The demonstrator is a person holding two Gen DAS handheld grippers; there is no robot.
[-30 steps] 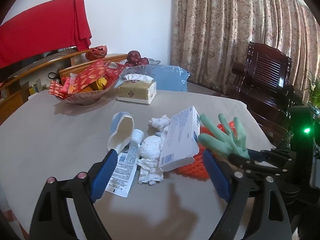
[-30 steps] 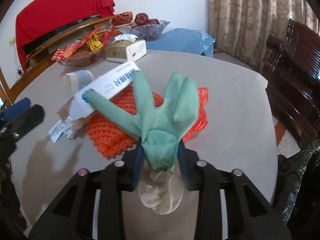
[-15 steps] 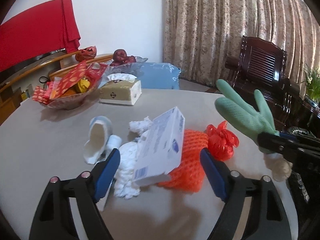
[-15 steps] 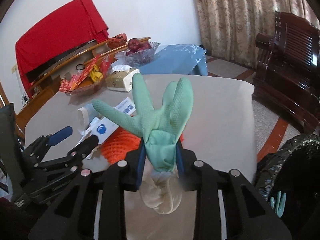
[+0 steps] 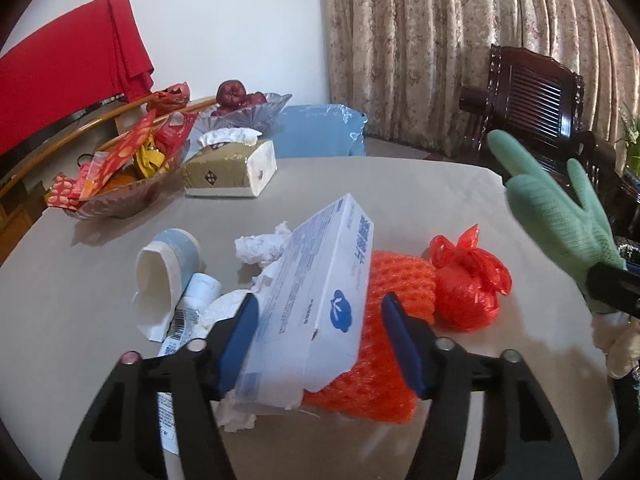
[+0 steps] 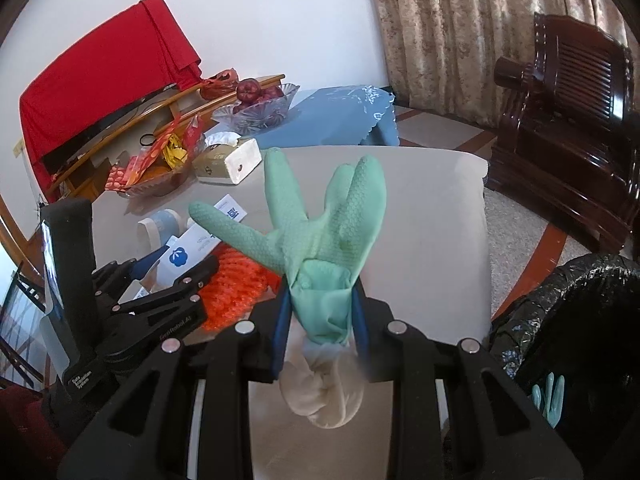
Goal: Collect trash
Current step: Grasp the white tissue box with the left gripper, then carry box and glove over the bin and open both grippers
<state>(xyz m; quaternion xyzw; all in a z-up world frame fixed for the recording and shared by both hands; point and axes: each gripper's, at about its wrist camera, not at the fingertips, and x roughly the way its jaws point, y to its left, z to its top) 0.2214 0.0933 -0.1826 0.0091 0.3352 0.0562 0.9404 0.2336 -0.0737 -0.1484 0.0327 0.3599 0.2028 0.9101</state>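
A pile of trash lies on the beige table (image 5: 100, 340): a white carton (image 5: 320, 288) leaning on an orange foam net (image 5: 396, 280), a knotted red plastic bag (image 5: 468, 284), crumpled tissues (image 5: 260, 244), a flattened paper cup (image 5: 168, 268) and a squeezed tube (image 5: 192, 308). My left gripper (image 5: 320, 304) straddles the carton and its jaws are closing. The left pad lies along the carton; the right pad stands off it. My right gripper (image 6: 320, 308) is shut on a green rubber glove (image 6: 320, 240) held in the air, its cream cuff hanging below.
A bin lined with a black bag (image 6: 580, 312) stands at the right off the table, another green glove (image 6: 548, 396) inside. At the table's far side are a tissue box (image 5: 232, 168) and a snack bowl (image 5: 120, 196). A dark wooden chair (image 5: 536, 92) stands beyond.
My left gripper came forward and down over the carton and its jaws narrowed. My right gripper lifted the glove off the pile and carried it right, toward the bin.
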